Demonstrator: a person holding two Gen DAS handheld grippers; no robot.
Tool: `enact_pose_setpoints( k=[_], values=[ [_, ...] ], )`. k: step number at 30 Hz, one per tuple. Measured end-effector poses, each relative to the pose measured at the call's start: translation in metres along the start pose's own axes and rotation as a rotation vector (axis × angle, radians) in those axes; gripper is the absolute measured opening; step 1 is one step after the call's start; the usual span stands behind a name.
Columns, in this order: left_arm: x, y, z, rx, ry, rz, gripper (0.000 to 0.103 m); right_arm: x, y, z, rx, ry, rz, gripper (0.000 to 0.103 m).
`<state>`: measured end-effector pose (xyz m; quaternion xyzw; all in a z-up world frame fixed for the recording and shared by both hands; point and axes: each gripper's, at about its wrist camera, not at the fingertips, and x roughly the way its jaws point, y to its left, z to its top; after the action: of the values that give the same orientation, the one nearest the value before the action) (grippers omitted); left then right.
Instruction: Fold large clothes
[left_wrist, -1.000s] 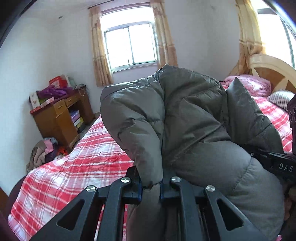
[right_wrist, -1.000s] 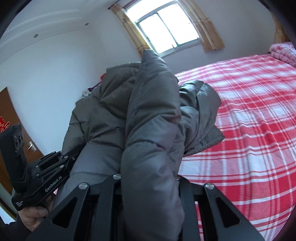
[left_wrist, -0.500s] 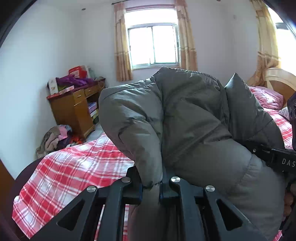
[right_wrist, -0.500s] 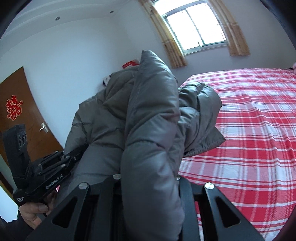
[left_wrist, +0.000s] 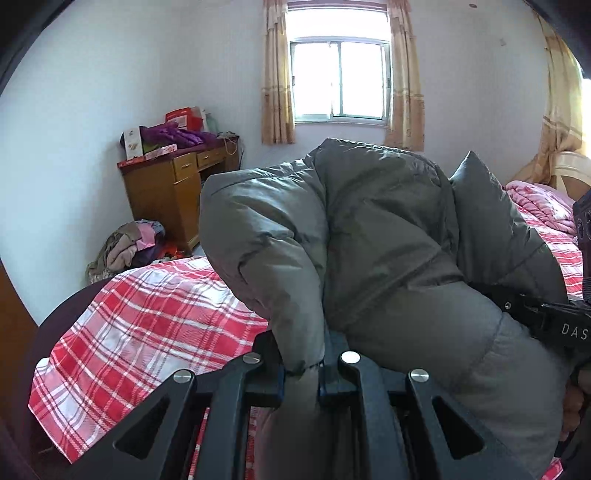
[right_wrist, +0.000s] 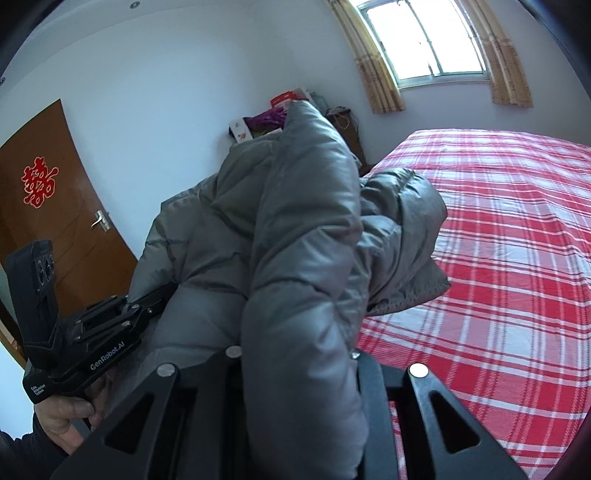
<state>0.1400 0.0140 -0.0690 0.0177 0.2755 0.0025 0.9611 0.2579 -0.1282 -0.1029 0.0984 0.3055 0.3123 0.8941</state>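
Note:
A grey puffer jacket (left_wrist: 384, 236) hangs bunched between both grippers, lifted above the bed. My left gripper (left_wrist: 301, 369) is shut on a fold of the jacket's edge. My right gripper (right_wrist: 295, 354) is shut on a thick padded fold of the jacket (right_wrist: 295, 236); its fingertips are hidden by the cloth. The left gripper also shows at the lower left of the right wrist view (right_wrist: 147, 302), its tips buried in the jacket. The right gripper's body shows at the right edge of the left wrist view (left_wrist: 546, 317). The jacket's hood (right_wrist: 410, 236) droops toward the bed.
A bed with a red plaid sheet (right_wrist: 509, 236) lies below. A wooden desk (left_wrist: 173, 192) piled with boxes stands by the far wall, with a heap of clothes (left_wrist: 129, 247) on the floor. A brown door (right_wrist: 48, 206) is at left. A pink quilt (left_wrist: 539, 206) lies at the headboard.
Both grippers, still holding the jacket, have swung left: the desk, clothes heap and door have come further into view. The jacket's shape is nearly unchanged.

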Motion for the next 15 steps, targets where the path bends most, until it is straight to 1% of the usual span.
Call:
enact_pose_setpoints(
  k=[8,15],
  values=[
    [0.008,0.010,-0.007,-0.020,0.025,0.004,0.012,0.015,0.002,0.013,-0.017,0.039,0.003,0.022],
    [0.031,0.023,-0.017,-0.034,0.054,0.003,0.012,0.040,-0.001,0.017,-0.022,0.081,-0.014,0.022]
  ],
)
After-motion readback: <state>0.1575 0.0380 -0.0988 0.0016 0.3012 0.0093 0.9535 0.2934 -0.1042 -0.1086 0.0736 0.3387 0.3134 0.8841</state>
